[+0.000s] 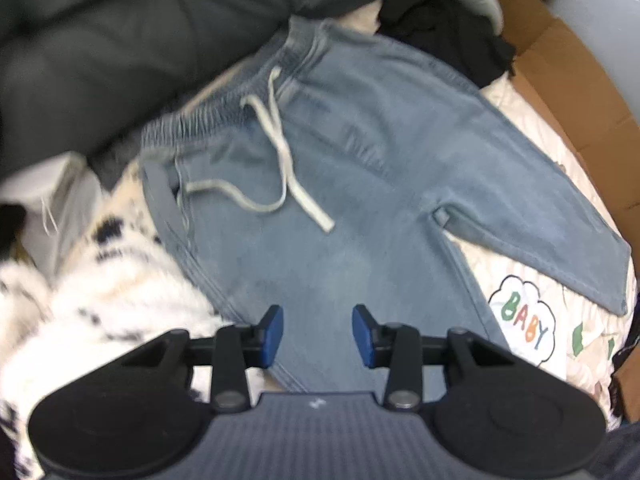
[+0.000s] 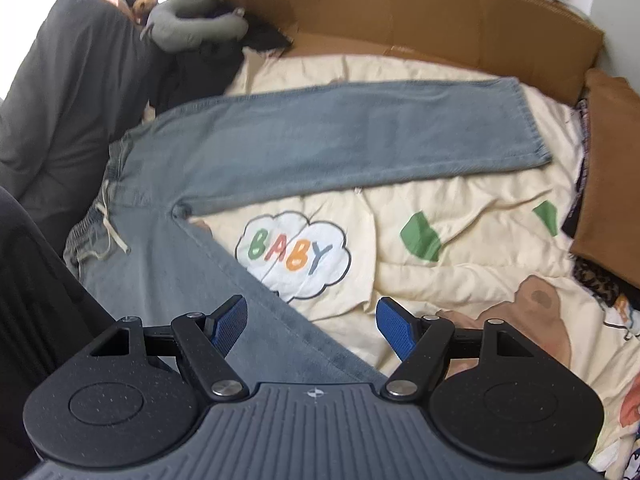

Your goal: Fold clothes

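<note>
We see light blue jeans [image 2: 320, 136] spread flat on a cream quilt [image 2: 460, 208] on the bed, legs splayed apart in a V, white drawstring [image 1: 280, 152] lying loose over the front below the elastic waistband. Left gripper [image 1: 318, 336] hovers over the near leg, blue-padded fingers [image 1: 272, 334] apart, nothing held. Right gripper [image 2: 312, 330] sits above that same leg's inner edge, fingers spread wide, empty. A "BABY" cloud print [image 2: 294, 254] shows between the legs. Cardboard [image 2: 420, 24] lines the far side; a dark grey cushion [image 2: 72, 92] sits beside the waistband.
</note>
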Demonstrator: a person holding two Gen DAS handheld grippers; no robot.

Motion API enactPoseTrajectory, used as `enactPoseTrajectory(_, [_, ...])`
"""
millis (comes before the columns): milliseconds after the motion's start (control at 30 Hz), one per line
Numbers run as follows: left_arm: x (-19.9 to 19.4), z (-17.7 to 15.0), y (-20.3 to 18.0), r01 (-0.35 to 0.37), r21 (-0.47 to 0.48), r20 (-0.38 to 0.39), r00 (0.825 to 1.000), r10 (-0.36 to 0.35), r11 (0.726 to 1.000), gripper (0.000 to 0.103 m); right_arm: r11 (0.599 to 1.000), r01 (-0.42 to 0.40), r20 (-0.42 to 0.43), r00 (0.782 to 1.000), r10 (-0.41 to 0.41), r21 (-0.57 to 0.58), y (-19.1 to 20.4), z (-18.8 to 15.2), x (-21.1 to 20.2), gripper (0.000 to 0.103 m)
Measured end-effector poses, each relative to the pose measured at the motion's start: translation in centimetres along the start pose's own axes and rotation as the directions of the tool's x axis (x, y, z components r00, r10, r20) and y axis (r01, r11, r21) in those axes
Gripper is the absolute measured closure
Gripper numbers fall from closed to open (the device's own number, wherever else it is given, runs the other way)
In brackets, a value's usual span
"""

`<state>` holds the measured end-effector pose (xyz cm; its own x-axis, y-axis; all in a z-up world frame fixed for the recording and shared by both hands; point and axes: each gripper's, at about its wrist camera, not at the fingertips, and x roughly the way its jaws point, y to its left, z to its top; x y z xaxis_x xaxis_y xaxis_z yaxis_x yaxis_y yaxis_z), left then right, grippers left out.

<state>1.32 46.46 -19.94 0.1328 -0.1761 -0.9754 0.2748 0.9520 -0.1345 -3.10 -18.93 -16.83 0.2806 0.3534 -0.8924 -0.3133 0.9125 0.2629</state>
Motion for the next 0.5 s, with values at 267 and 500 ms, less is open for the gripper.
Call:
enactPoseTrajectory(267, [5.1,-2.2,0.2,0.017,-0.047,-0.105,0.994,-0.022,0.999,0.066,0.999,-0.01,-0.051,0.999,0.008,-0.038,-0.1,-0.5,4.2,0.026])
enactPoseTrajectory(500, [7.4,-3.5,-0.1,-0.036,-0.022,-0.152,0.988,0.032,0.999,0.06,0.999,-0.018,-0.07,0.997,0.015,-0.046,-0.4,-0.9,6.2,0.026])
